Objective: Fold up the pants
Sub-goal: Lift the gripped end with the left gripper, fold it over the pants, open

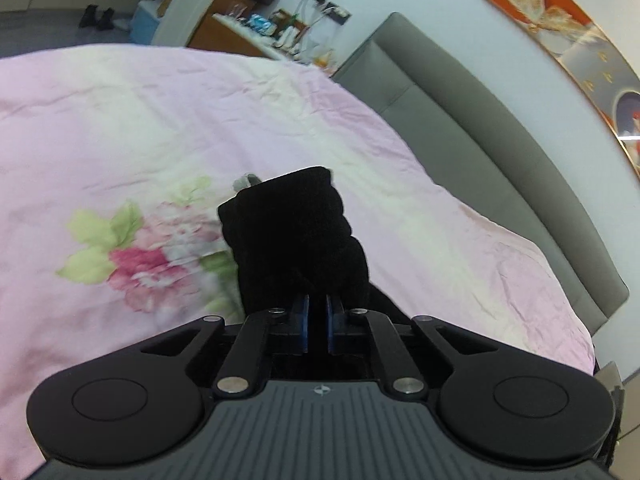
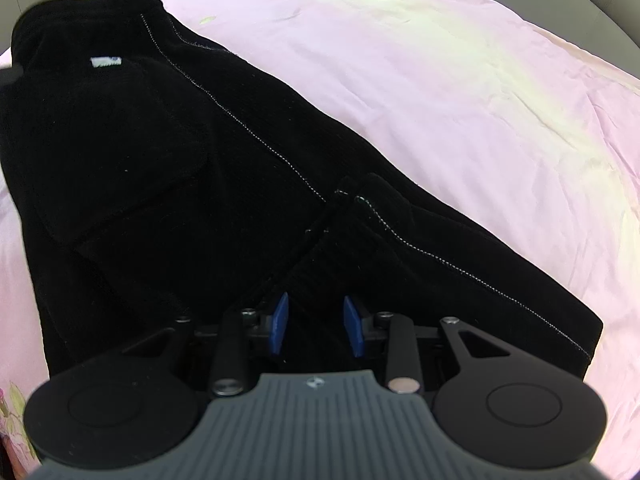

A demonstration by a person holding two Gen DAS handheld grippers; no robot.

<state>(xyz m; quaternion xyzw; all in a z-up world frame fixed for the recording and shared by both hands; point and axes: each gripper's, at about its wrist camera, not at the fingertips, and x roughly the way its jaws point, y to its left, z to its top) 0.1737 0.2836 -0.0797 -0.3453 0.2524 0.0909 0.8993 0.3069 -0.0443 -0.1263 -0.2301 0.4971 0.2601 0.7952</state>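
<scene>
Left gripper (image 1: 316, 312) is clamped on a bunched bit of the black pants (image 2: 180, 168), probably lifting it to fold, while the right gripper (image 2: 316, 320) hovers with jaws apart over the bedspread (image 2: 440, 60).

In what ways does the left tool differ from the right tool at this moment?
The left tool is shut, its blue pads nearly together; the right tool is open, pads well apart. The left tool grips a bunched part of the black pants raised above the pink bedcover; the right tool grips nothing and sits over the pants lying flat. Both have black bodies.
</scene>
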